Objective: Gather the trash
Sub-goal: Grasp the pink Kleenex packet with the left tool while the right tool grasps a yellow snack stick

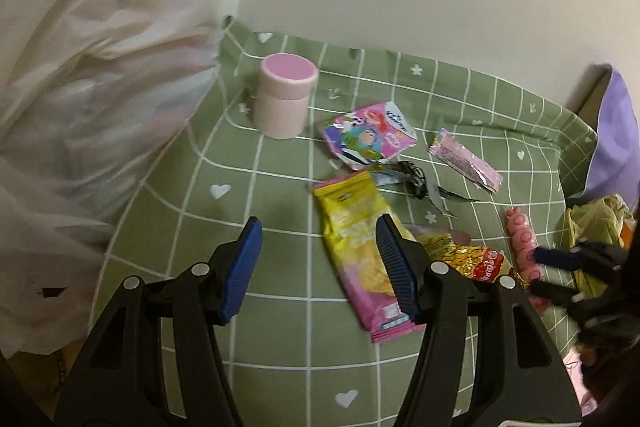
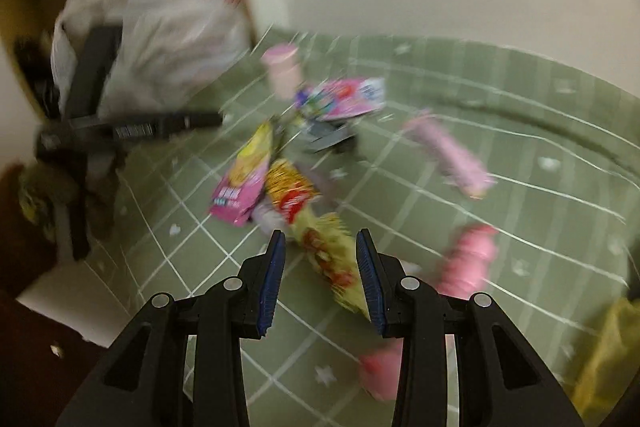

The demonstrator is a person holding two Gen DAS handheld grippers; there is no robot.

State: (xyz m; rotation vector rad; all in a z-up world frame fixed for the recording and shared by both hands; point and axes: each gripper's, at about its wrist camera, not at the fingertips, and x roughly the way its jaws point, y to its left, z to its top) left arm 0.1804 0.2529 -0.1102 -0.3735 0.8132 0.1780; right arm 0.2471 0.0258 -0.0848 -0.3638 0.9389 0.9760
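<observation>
Several snack wrappers lie on a green checked cloth (image 1: pixel 280 339). A yellow-pink wrapper (image 1: pixel 356 235) lies just right of my open, empty left gripper (image 1: pixel 320 263). A cartoon wrapper (image 1: pixel 366 135), a pink sachet (image 1: pixel 464 159) and a dark torn wrapper (image 1: pixel 408 175) lie farther back. A gold-red wrapper (image 1: pixel 476 259) lies to the right. My right gripper (image 2: pixel 321 281) is open and empty over that gold-red wrapper (image 2: pixel 324 255); it also shows in the left wrist view (image 1: pixel 560 271). A white plastic bag (image 1: pixel 80 67) hangs at the left; the right wrist view (image 2: pixel 168 35) is blurred.
A pink round lidded box (image 1: pixel 284 99) stands at the back of the cloth. A pink ridged object (image 1: pixel 524 247) and a crumpled yellow-green bag (image 1: pixel 592 227) lie at the right. A purple cushion (image 1: pixel 616 139) sits at the far right. A pale wall is behind.
</observation>
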